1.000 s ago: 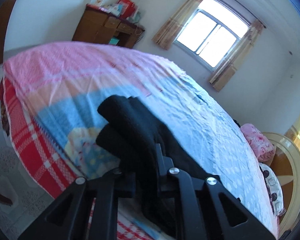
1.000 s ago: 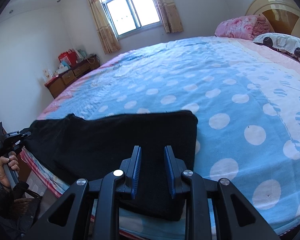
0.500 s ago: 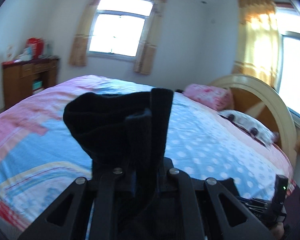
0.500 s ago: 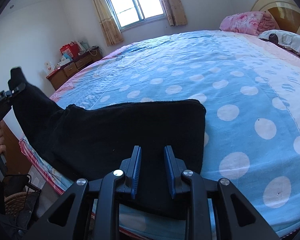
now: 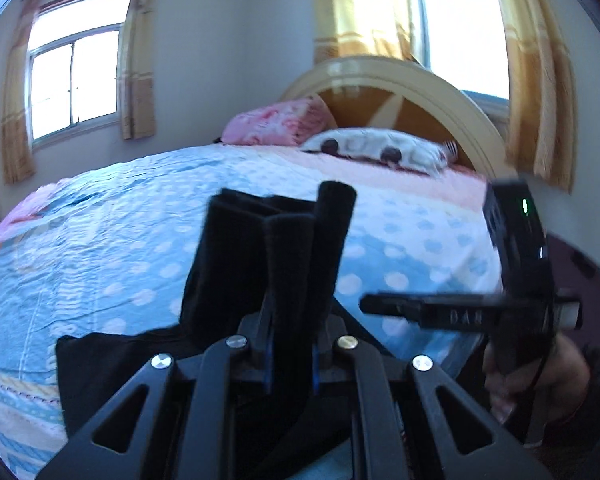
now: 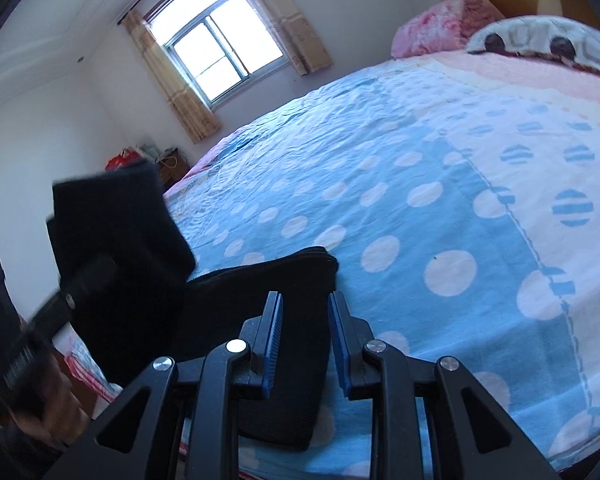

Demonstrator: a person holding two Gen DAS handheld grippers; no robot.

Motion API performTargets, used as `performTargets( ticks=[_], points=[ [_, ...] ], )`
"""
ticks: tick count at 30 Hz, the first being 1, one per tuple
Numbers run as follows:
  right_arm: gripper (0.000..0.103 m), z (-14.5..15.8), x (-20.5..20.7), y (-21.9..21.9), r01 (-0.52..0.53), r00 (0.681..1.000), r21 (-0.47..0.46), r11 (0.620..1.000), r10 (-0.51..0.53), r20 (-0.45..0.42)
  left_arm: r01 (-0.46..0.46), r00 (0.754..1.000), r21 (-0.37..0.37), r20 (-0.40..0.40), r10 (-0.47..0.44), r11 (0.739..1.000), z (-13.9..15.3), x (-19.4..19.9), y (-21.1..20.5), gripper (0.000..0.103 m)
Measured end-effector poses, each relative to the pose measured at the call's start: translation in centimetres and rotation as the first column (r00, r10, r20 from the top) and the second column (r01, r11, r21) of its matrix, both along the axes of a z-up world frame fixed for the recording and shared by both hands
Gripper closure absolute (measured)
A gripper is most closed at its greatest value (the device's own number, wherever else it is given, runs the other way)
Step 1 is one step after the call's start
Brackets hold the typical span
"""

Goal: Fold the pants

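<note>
The black pants (image 6: 284, 280) lie on the near edge of the bed (image 6: 420, 168), and my left gripper lifts their leg end (image 6: 116, 216) up at the left. My left gripper (image 5: 290, 364) is shut on the pants' leg end (image 5: 276, 248), which stands up folded between its jaws. The rest of the pants (image 5: 112, 356) trails down onto the bed (image 5: 100, 248). My right gripper (image 6: 305, 320) hovers over the waist end with its jaws apart and holds nothing. It also shows in the left wrist view (image 5: 384, 305) at the right.
The bed has a blue polka-dot cover, with a pink pillow (image 5: 278, 122) and a spotted pillow (image 5: 374, 148) at the round wooden headboard (image 5: 400, 92). Windows with curtains (image 6: 220, 52) are behind. A wooden cabinet (image 6: 172, 164) stands by the far wall.
My left gripper has lifted the leg end off the bed and swung it right, toward the waist end and my right gripper. My right gripper has barely moved.
</note>
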State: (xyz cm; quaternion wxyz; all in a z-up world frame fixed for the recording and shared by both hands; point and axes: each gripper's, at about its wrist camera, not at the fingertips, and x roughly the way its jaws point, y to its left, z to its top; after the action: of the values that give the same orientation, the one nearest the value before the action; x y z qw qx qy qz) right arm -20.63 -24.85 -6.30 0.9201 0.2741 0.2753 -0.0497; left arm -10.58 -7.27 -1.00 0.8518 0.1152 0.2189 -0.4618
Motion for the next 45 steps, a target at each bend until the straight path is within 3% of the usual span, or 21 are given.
performTargets(
  ticks=[5,14,19,21,26,30,34,36,40,43,45],
  points=[
    [0.078,0.0,-0.3,-0.9,0.016,1.000,0.036,0.999,-0.016,0.012,0.037,0.998,0.106,0.045,-0.042,0.994,-2.0,-1.8,-1.8,0.090],
    [0.078,-0.2,-1.2,-2.7,0.009,0.997,0.187,0.982,-0.022,0.067,0.033,0.988,0.252,0.140,-0.070,0.967,-4.3,-3.8,-3.6,0.090],
    [0.078,0.0,-1.4,-3.2,0.033,0.997,0.176,0.984,-0.046,0.069,0.037,0.983,0.337,0.157,-0.094,0.941,-5.7,-4.4,-4.7,0.090],
    [0.078,0.1,-1.5,-3.5,0.043,0.996,0.175,0.984,-0.057,0.071,0.046,0.983,0.367,0.150,-0.108,0.929,-6.2,-4.6,-5.0,0.087],
    [0.078,0.2,-1.5,-3.6,0.043,0.996,0.165,0.985,-0.056,0.074,0.078,0.969,0.383,0.188,-0.160,0.920,-6.4,-6.4,-4.9,0.063],
    [0.078,1.2,-1.5,-2.8,0.030,0.996,0.084,0.996,-0.037,0.087,0.124,0.976,0.323,0.132,-0.175,0.938,-4.9,-6.8,-2.7,0.055],
    [0.078,3.0,-1.3,-0.1,-0.069,0.991,-0.040,0.997,0.074,0.116,0.002,0.993,0.204,0.114,-0.026,0.979,-2.1,-4.8,1.1,0.042],
    [0.078,3.6,-0.8,2.0,-0.158,0.979,-0.097,0.983,0.169,0.112,-0.080,0.994,0.163,0.091,0.065,0.983,-1.3,-3.2,2.6,0.040],
    [0.078,3.4,0.4,6.7,-0.360,0.926,-0.187,0.914,0.375,0.047,-0.277,0.960,0.187,0.005,0.281,0.942,-1.5,1.3,4.0,0.041],
    [0.078,2.3,0.9,8.8,-0.423,0.904,-0.255,0.870,0.425,-0.049,-0.368,0.921,0.237,-0.038,0.387,0.899,-2.4,3.6,4.3,0.041],
    [0.078,1.1,1.3,8.9,-0.423,0.906,-0.254,0.870,0.409,-0.110,-0.400,0.903,0.255,-0.054,0.427,0.880,-3.0,4.2,4.5,0.042]
  ],
)
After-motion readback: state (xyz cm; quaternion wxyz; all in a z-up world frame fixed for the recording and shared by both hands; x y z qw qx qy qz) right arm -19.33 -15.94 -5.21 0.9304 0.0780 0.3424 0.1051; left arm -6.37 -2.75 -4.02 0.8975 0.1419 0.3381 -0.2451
